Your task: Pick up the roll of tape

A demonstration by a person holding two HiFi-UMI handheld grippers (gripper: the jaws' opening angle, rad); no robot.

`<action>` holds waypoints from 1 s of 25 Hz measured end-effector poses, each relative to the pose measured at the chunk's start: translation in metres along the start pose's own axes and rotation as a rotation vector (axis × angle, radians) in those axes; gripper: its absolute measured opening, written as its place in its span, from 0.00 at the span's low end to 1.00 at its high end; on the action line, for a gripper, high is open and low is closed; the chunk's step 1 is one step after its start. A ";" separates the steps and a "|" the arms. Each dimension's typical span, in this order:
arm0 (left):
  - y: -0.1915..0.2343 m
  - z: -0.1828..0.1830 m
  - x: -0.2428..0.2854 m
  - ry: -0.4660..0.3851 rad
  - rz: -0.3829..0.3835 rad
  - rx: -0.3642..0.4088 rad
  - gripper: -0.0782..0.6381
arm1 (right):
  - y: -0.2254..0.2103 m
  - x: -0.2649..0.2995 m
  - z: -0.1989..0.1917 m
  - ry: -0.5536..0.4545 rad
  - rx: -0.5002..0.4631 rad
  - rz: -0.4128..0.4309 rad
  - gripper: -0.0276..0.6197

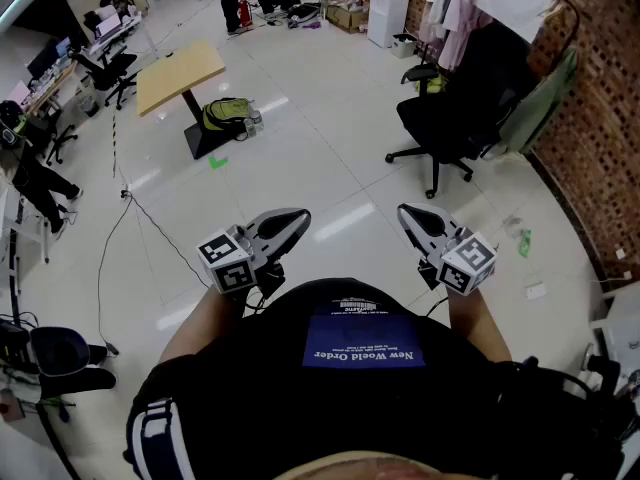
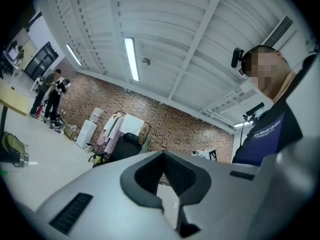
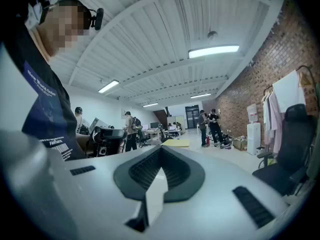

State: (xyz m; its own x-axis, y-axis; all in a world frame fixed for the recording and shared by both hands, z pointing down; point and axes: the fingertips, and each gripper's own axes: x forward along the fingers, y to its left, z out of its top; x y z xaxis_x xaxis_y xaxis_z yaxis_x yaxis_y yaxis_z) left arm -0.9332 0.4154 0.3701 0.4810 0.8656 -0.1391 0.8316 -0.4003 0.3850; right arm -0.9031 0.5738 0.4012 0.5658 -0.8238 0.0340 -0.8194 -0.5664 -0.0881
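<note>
No roll of tape shows, so its direction cannot be told. The grey left gripper [image 1: 298,216] and right gripper [image 1: 405,211] have jaws closed, empty.

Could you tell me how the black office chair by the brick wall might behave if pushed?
The black office chair would probably roll easily, since its star base sits on smooth, glossy floor. On its single central column, it may swivel rather than travel straight.

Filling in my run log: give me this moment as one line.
stage: no grasp yet | left hand-held gripper: shut, empty | right hand-held gripper: shut, empty | roll of tape: not in view
</note>
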 end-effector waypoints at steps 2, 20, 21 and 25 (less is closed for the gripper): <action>0.005 -0.010 0.010 0.026 0.017 0.018 0.12 | -0.012 -0.008 -0.004 0.001 0.002 -0.002 0.02; 0.142 0.036 0.008 0.033 -0.015 0.002 0.12 | -0.075 0.106 0.004 0.017 0.010 -0.065 0.02; 0.156 0.045 0.004 0.036 -0.021 0.002 0.12 | -0.077 0.122 0.010 0.012 0.013 -0.071 0.02; 0.216 0.079 -0.016 0.058 -0.062 0.042 0.12 | -0.083 0.194 0.025 0.004 -0.008 -0.081 0.02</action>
State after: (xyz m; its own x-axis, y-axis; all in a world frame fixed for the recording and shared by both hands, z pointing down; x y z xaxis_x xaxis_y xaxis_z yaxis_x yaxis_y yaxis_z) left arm -0.7397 0.2915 0.3834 0.4127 0.9045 -0.1078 0.8705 -0.3568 0.3389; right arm -0.7229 0.4622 0.3898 0.6299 -0.7754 0.0448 -0.7716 -0.6313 -0.0774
